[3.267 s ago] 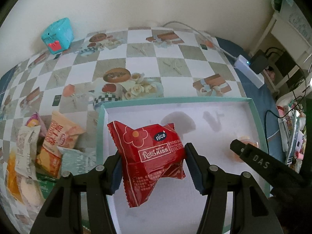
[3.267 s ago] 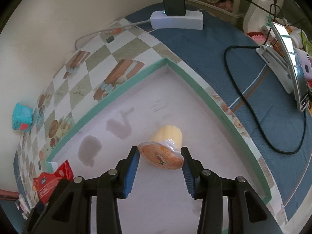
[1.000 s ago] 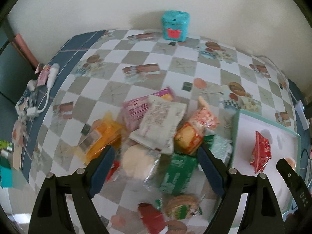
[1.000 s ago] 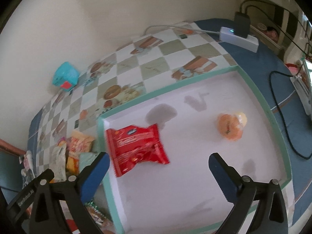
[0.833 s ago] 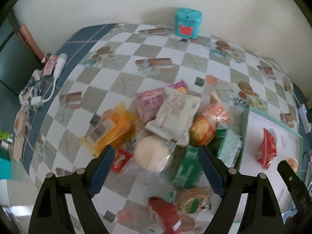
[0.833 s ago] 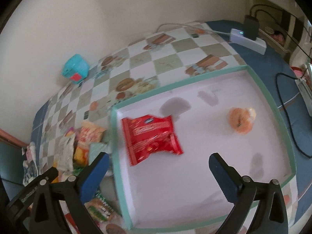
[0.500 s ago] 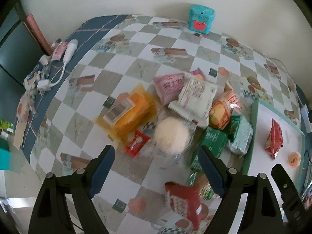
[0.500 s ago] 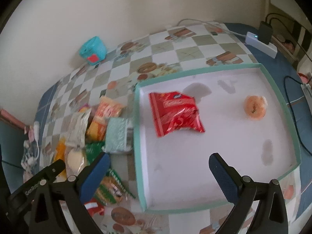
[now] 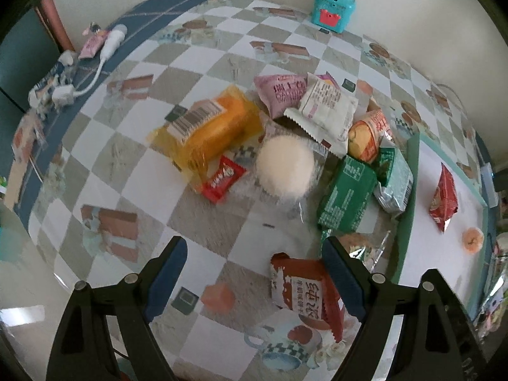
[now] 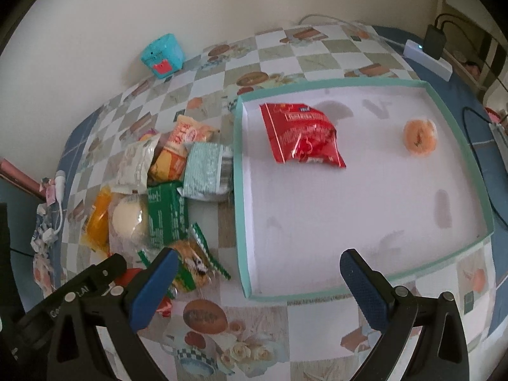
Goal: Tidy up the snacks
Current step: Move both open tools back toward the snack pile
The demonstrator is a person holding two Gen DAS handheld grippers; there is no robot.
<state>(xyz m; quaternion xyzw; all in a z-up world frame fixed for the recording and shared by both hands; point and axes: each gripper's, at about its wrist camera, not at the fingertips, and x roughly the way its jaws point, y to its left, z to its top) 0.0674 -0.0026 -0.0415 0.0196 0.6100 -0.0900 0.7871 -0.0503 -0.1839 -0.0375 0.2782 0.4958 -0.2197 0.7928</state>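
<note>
Two claws: the left gripper (image 9: pixel 254 273) and the right gripper (image 10: pixel 257 289) both stood wide apart with nothing between their pads, each pointing steeply down at the tablecloth (image 9: pixel 203 222).
Nearest snack: a red-and-white packet (image 9: pixel 301 289) lay on the cloth right by the left gripper's right-hand pad, partly hidden behind it; whether they touched could not be told.
Heap: next out lay a small red sachet (image 9: pixel 223 179), a round white bun (image 9: pixel 284 166) in clear wrap and a green packet (image 9: pixel 347 198); beyond them an orange pack (image 9: pixel 209 127), a white sachet (image 9: pixel 327 108) and a pink one (image 9: pixel 281 90).
Key relation: the heap lay ahead of the left gripper and off to the left of the right one, so the left hand looked the nearer. The bun sat just beyond the gap between the left pads, slightly right of centre; being round it offered no long axis to line up with, whereas the green packet ran lengthwise away from the claw.
Tray: the teal-rimmed tray (image 10: pixel 236 190) lay right of the heap, under the right gripper, holding only a red bag (image 10: pixel 301 133) near its far left corner and an orange jelly cup (image 10: pixel 419 136) well apart towards the far right.
Progress: most snacks were judged not yet sorted.
Far edge: a teal box (image 9: pixel 333 9) stood by the wall.
</note>
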